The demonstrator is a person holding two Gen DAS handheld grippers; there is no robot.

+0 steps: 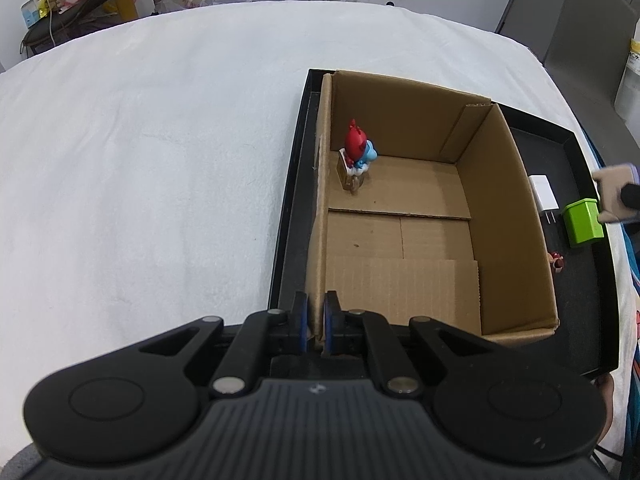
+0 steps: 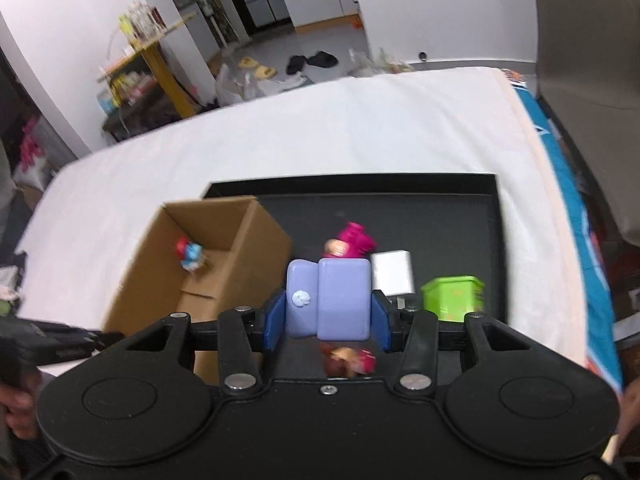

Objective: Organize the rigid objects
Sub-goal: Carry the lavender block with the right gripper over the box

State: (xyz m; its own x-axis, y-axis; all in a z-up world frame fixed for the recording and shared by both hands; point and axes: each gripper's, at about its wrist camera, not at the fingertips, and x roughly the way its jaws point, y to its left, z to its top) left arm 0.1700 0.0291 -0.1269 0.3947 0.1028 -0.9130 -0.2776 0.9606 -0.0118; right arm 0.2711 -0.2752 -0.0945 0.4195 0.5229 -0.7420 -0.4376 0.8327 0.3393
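Observation:
My left gripper (image 1: pixel 316 316) is shut on the near left wall of an open cardboard box (image 1: pixel 508 208), which stands in a black tray (image 1: pixel 286 216). A red and blue figurine (image 1: pixel 357 156) stands in the box's far left corner. My right gripper (image 2: pixel 326 320) is shut on a lavender blue block toy (image 2: pixel 330 304) and holds it above the tray (image 2: pixel 460 224), right of the box (image 2: pixel 216 276). In the left wrist view the held toy (image 1: pixel 614 190) shows at the right edge. A green cube (image 2: pixel 452 296), a white charger (image 2: pixel 392 272), a magenta toy (image 2: pixel 352 240) and a small red-brown figure (image 2: pixel 348 360) lie on the tray.
The tray sits on a white cloth-covered table (image 1: pixel 140 160). A teal patterned cloth (image 2: pixel 576 184) runs along the table's right edge. Shelves, bags and slippers stand on the floor beyond the table's far edge.

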